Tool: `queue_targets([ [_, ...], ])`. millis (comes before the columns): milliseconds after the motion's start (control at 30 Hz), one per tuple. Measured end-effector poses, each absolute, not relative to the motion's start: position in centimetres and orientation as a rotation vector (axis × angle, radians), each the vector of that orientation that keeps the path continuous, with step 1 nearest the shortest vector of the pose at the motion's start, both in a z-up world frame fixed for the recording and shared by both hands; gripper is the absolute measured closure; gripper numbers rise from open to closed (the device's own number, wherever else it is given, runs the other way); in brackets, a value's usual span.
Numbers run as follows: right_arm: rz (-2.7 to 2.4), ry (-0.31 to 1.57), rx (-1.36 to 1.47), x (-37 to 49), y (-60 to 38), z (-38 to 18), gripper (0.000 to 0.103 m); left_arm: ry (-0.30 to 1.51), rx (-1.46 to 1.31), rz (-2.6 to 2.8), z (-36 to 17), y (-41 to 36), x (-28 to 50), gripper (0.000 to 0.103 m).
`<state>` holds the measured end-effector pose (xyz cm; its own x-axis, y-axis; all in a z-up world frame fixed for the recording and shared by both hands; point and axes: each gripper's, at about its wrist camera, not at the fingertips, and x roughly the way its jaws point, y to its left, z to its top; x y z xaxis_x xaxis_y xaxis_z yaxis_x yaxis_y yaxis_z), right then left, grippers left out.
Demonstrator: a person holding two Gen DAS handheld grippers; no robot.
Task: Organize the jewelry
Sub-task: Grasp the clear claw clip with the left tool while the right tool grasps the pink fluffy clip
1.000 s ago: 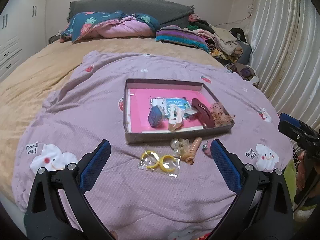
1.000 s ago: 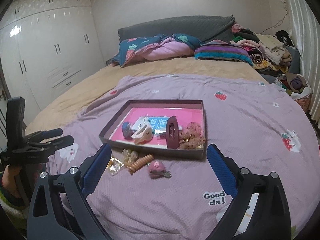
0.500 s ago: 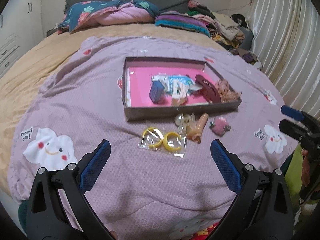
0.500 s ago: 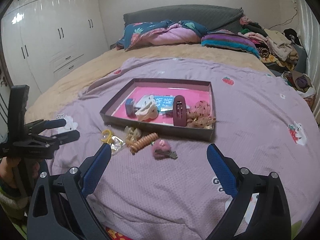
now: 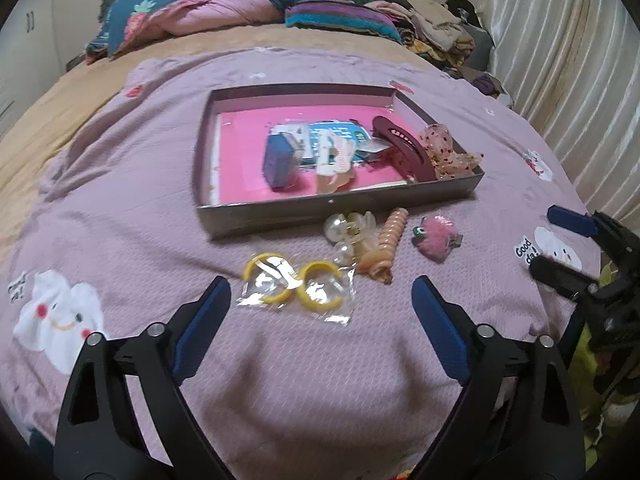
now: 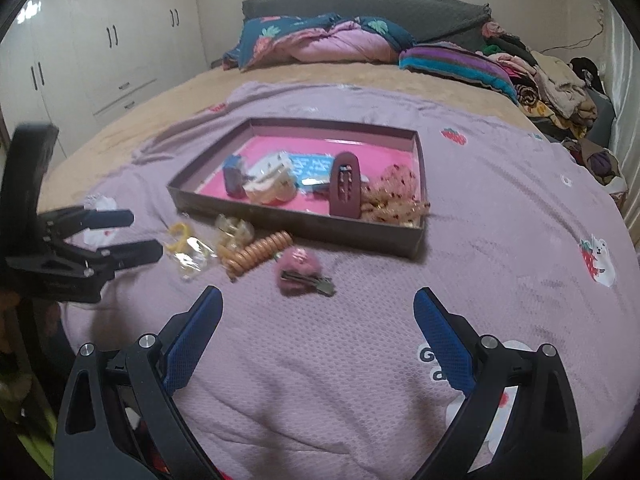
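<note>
Ahead of both grippers: quilted matt lilac cloth blanket (image 5: 120,208); matt cardboard tray (image 6: 320,224) with glossy pink lining; crinkly clear plastic bag (image 5: 298,292) holding shiny yellow hoops; fuzzy pink hair clip (image 6: 300,266) with metal clasp.

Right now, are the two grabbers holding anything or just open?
Left gripper: open, holding nothing, above the bagged yellow earrings.
Right gripper: open, holding nothing, near the pink hair clip.

Bagged yellow hoop earrings (image 5: 298,288), coil hair tie (image 5: 385,244) and pink fuzzy clip (image 5: 437,236) lie just before the pink-lined tray (image 5: 336,208)
</note>
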<state>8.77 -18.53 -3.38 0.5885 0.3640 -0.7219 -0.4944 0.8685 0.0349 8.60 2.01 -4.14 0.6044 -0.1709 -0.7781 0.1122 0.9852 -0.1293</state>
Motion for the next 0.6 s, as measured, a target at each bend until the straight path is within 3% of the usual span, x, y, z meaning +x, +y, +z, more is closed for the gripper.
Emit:
queue_targets([
  [133, 0.495, 0.820, -0.192, 9.6, -18.4, -4.8, 0.007, 0.920, -0.045, -0.183, -4.6, 0.9, 10.0, 0.025],
  [400, 0.505, 0.840, -0.226, 10.7, -17.5, -6.7, 0.007, 0.949, -0.045, -0.203, -5.4, -0.2, 11.9, 0.026],
  [600, 0.499, 0.827, -0.304, 12.1, -16.1, -8.5, 0.007, 0.976, -0.065, -0.208, -6.2, -0.3, 13.0, 0.037],
])
